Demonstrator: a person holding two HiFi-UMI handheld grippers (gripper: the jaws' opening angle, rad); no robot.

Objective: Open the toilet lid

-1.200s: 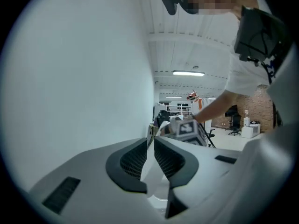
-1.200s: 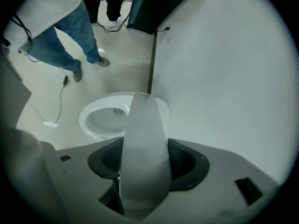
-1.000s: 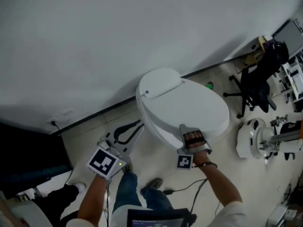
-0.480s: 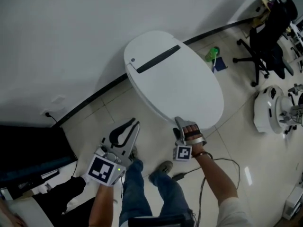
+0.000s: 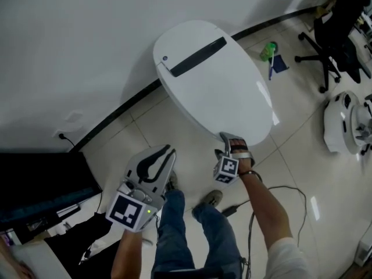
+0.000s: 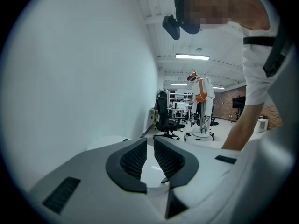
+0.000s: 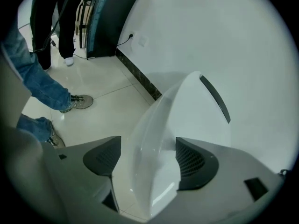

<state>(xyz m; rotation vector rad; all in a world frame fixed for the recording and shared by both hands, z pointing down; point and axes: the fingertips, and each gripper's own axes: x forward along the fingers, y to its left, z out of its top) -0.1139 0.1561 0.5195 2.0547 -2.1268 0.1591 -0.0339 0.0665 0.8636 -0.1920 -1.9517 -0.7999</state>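
Right gripper [image 5: 228,139] stands at the near tip of the toilet lid [image 5: 215,80]. Its jaws are spread wide and have just been opening, with the lid's front rim between them; in the right gripper view one pad is clear of the rim on the floor side and the other sits over the lid's top. Left gripper [image 5: 167,153] hangs off to the side above the floor, its jaws drawn together to a thin slit with nothing in them.

Behind everything runs the white wall [image 5: 87,39], meeting the pale tiled floor [image 5: 302,173] along a dark skirting line. The toilet is set with its hinge end toward the wall, and the oval lid lies flat and closed, so nothing of the bowl's inside shows. A dark strip [image 5: 197,56] crosses the lid near the hinge.

Bare floor lies around the lid's front and on both sides. A black cabinet [image 5: 40,185] stands well to the left, an office chair [image 5: 340,16] and a white round machine [image 5: 349,124] well to the right. The person's jeans [image 5: 174,231] and shoes are just in front of the lid's tip, and a thin cable [image 5: 285,190] trails beside them. A small green bottle [image 5: 268,51] stands near the skirting.
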